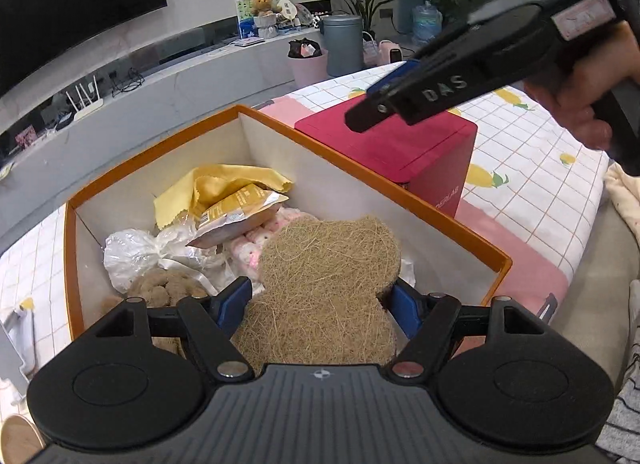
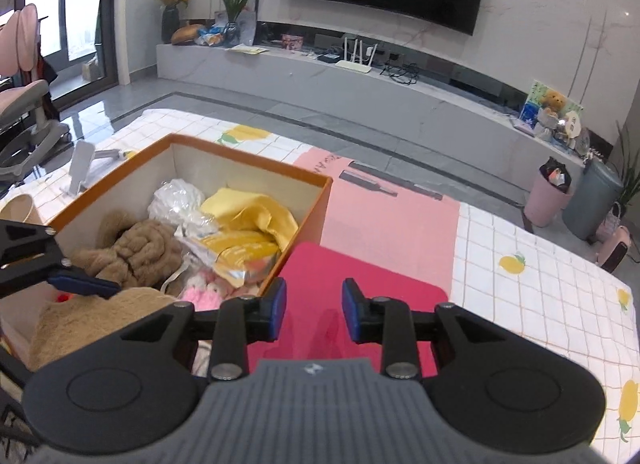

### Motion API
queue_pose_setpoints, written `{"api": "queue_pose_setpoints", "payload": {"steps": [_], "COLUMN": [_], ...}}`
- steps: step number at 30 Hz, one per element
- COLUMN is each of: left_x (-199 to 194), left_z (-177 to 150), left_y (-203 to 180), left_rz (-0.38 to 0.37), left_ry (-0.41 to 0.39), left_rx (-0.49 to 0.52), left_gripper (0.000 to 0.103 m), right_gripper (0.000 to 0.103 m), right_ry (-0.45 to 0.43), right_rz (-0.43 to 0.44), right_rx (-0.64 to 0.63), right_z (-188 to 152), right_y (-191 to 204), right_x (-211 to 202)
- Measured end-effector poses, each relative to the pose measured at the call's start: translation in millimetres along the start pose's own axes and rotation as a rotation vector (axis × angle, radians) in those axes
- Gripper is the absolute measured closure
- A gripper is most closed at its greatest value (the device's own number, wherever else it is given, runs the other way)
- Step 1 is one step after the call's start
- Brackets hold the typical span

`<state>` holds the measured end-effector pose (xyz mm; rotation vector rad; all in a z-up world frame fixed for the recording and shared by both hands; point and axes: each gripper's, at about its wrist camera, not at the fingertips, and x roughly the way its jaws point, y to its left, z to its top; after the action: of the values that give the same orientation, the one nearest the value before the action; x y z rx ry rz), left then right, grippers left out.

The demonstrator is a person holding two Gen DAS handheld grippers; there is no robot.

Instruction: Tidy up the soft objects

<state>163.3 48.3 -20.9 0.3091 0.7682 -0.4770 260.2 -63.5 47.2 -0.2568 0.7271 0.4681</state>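
Over orange box [image 1: 420, 204] near corner: left gripper [image 1: 322, 300] pinching fibre pad [image 1: 328, 264], placing step; release pending. Right gripper [image 2: 314, 310] spread, idling above red box [image 2: 360, 284].

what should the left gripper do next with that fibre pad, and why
Probably lower it a little and open. The left gripper grips the bear-shaped fibre pad already over the orange box, above the other soft items; the right gripper is empty.

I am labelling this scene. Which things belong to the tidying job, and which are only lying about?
Job: bear-shaped fibre pad in left gripper, orange box, yellow cloth, plastic bag.
Lying about: red box, right gripper, paper cup.
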Motion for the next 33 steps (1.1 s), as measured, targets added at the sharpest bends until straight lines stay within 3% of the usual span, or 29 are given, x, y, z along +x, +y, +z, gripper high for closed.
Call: {"api": "queue_pose_setpoints", "payload": {"steps": [4, 7, 11, 13, 16, 18, 19, 21, 22, 24, 29, 31, 33], "left_x": [-5, -14, -24, -30, -47, -57, -61, -70, -74, -79, -80, -79, -79], "left_z": [-1, -2, -5, -4, -2, -2, -2, -5, -6, -9, -12, -13, -14], "left_y": [1, 1, 4, 7, 19, 33, 40, 56, 62, 71, 81, 83, 80], "left_rz": [0.023, 0.063, 0.025, 0.041, 0.139, 0.209, 0.246, 0.316, 0.333, 0.371, 0.401, 0.382, 0.375], "left_ry": [-0.006, -0.013, -0.032, -0.051, -0.103, -0.115, -0.118, -0.136, -0.143, -0.157, -0.160, -0.153, -0.152], "left_rx": [-0.015, -0.012, -0.030, -0.048, -0.146, -0.255, -0.316, -0.455, -0.497, -0.553, -0.566, -0.565, -0.559], "left_gripper": [0.011, 0.011, 0.011, 0.011, 0.011, 0.011, 0.011, 0.011, 0.011, 0.011, 0.012, 0.012, 0.012], "right_gripper": [0.073, 0.073, 0.073, 0.073, 0.073, 0.074, 0.078, 0.094, 0.094, 0.094, 0.093, 0.093, 0.092], "right_ry": [0.016, 0.024, 0.025, 0.031, 0.037, 0.060, 0.091, 0.160, 0.183, 0.186, 0.271, 0.331, 0.325], "right_rz": [0.062, 0.067, 0.083, 0.096, 0.121, 0.184, 0.246, 0.327, 0.343, 0.351, 0.411, 0.364, 0.318], "right_rx": [0.068, 0.040, 0.009, 0.005, -0.024, -0.020, 0.023, 0.151, 0.172, 0.121, 0.067, -0.007, -0.125], "right_z": [0, 2, 8, 12, 18, 23, 25, 28, 31, 36, 46, 43, 38], "right_y": [-3, 4, 14, 19, 30, 37, 36, 34, 38, 54, 93, 105, 114], "right_x": [-4, -6, -10, -12, -10, -3, 6, 26, 36, 51, 86, 95, 89]}}
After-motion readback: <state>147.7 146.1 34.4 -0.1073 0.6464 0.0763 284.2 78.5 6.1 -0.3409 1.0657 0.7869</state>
